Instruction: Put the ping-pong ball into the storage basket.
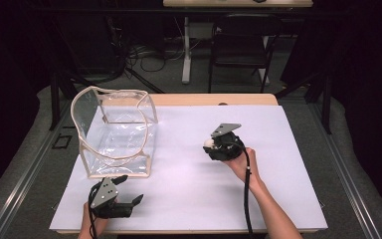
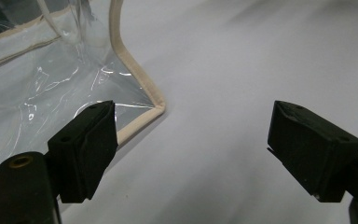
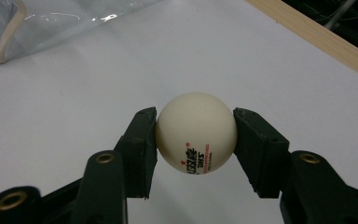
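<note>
A cream table-tennis ball [image 3: 196, 133] with red and black print sits squeezed between the two black pads of my right gripper [image 3: 196, 140]. In the high view that right gripper [image 1: 214, 146] hovers over the middle of the white sheet, the ball [image 1: 208, 143] showing at its left tip. A clear plastic bag [image 1: 114, 132] with beige piping stands open at the left of the sheet. My left gripper [image 1: 129, 189] rests near the front edge just below the bag, jaws wide apart and empty. In the left gripper view the bag's near corner [image 2: 156, 105] lies beside the left pad.
A white sheet [image 1: 278, 199] covers the wooden table [image 1: 214, 99]. Beyond the table stand a dark folding chair [image 1: 241, 45] and a desk leg [image 1: 186, 50] with cables on the floor. A metal rail [image 1: 350, 169] runs along the table's right side.
</note>
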A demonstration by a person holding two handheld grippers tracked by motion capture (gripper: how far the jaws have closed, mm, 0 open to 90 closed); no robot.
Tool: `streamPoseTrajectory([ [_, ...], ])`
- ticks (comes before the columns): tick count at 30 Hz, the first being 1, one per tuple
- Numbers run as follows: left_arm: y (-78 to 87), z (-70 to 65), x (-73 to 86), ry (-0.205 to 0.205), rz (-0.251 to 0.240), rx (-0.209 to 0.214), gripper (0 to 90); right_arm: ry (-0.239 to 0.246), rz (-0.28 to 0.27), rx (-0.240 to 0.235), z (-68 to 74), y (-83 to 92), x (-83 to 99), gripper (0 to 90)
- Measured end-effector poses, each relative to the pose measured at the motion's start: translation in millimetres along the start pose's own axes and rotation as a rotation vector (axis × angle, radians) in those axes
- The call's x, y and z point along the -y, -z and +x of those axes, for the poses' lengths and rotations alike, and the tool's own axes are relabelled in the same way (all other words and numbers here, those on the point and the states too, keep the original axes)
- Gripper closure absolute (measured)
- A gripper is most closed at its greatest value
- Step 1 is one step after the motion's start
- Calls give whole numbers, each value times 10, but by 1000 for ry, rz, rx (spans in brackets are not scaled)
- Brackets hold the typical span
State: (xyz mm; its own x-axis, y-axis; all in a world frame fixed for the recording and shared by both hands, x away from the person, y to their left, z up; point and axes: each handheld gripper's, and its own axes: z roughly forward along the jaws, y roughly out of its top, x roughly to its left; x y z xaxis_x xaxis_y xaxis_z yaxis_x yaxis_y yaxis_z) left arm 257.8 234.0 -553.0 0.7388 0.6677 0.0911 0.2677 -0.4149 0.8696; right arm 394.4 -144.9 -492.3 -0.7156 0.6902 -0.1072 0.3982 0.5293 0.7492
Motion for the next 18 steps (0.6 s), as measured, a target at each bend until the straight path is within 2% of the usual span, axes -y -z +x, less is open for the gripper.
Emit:
streamPoseTrajectory([
  [18, 7, 5, 1, -4, 1, -1, 163, 16, -9, 10, 29, 95, -52, 506],
])
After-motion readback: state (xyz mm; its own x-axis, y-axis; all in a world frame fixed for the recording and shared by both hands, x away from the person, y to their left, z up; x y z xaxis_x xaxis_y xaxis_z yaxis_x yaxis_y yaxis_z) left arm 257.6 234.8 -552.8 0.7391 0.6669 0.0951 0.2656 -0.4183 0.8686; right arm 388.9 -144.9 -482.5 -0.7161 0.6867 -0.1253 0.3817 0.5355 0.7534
